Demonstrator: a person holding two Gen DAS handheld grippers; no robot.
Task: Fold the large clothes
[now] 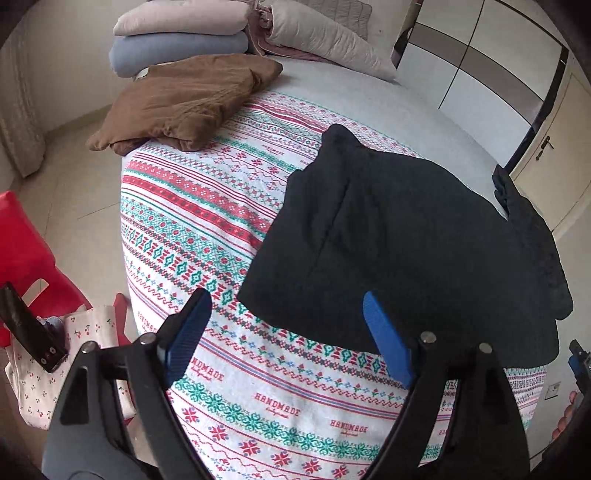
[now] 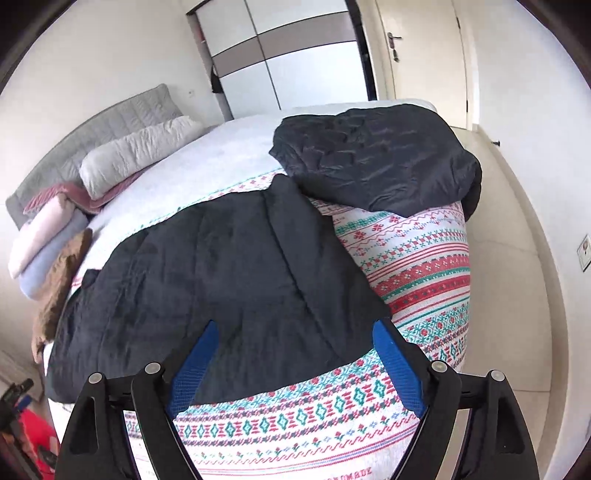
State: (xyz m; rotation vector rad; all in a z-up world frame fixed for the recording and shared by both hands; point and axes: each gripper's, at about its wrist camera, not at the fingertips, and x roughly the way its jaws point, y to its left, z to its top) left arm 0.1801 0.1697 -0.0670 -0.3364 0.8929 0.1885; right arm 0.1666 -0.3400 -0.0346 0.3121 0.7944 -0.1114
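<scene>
A large black fleece garment (image 1: 399, 236) lies partly folded on the patterned bedspread (image 1: 207, 221); it also shows in the right wrist view (image 2: 221, 273). My left gripper (image 1: 286, 308) is open and empty, hovering above the garment's near left edge. My right gripper (image 2: 295, 332) is open and empty, hovering over the garment's near edge. A second dark, shiny jacket (image 2: 376, 158) lies bunched at the bed's far right corner.
A folded brown garment (image 1: 181, 103) lies at the bed's far left, beside stacked blue and pink blankets (image 1: 177, 33) and a pillow (image 2: 136, 155). A red stool (image 1: 26, 243) with a cherry-print bag (image 1: 85, 350) stands on the floor at left. Wardrobe (image 2: 288, 55) and door (image 2: 421, 48) lie beyond.
</scene>
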